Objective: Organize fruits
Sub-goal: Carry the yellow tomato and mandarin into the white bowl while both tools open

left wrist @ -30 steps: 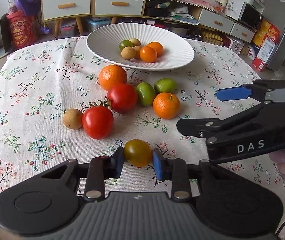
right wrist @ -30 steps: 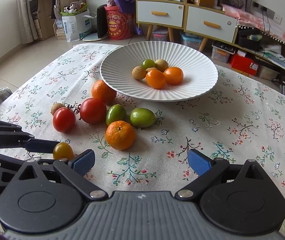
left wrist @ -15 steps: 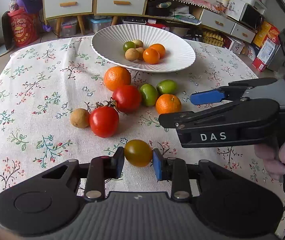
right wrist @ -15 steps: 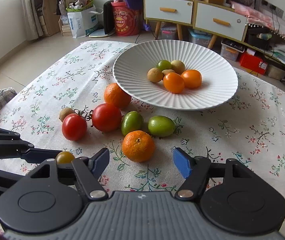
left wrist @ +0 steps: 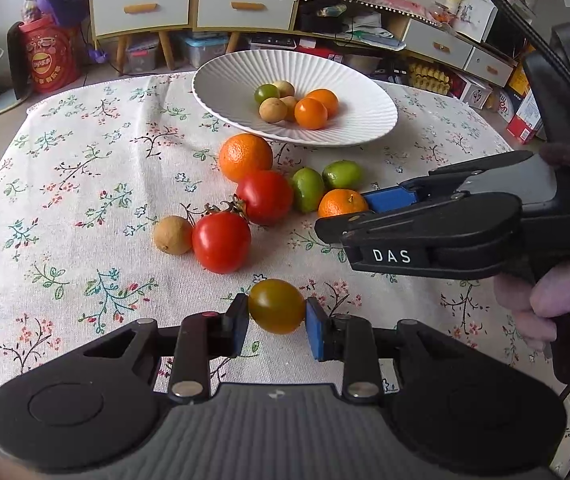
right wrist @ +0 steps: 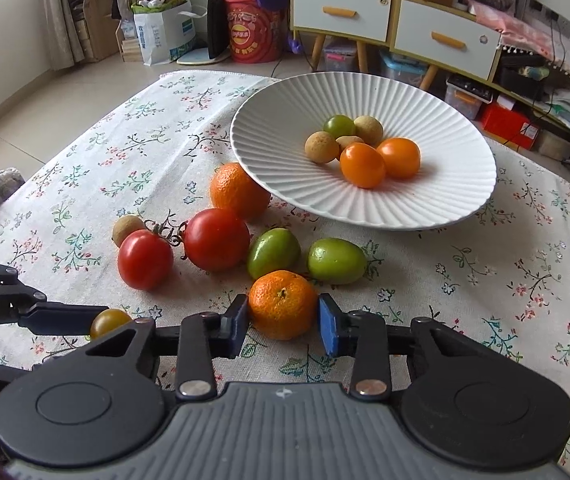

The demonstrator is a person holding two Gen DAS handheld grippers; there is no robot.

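Observation:
My left gripper [left wrist: 277,322] is shut on a small olive-brown tomato [left wrist: 277,306], held just above the cloth; it also shows in the right wrist view [right wrist: 109,322]. My right gripper [right wrist: 283,322] has its pads against both sides of a small mandarin [right wrist: 283,304] that sits on the cloth, also in the left wrist view [left wrist: 341,204]. A white ribbed plate [right wrist: 425,96] [left wrist: 225,80] at the back holds several small fruits. Two red tomatoes [right wrist: 145,258], a large orange [right wrist: 237,190], two green fruits [right wrist: 335,260] and a brown longan [right wrist: 127,228] lie on the cloth.
The table has a flowered cloth [left wrist: 65,184]. Behind it stand white drawer cabinets [right wrist: 341,12], a red barrel [right wrist: 249,28], boxes and clutter on the floor. A gloved hand [left wrist: 545,296] holds the right gripper at the right of the left wrist view.
My right gripper moved forward and left to the mandarin and its jaws narrowed from wide open onto it. My left gripper kept its hold on the olive-brown tomato and shifted slightly left.

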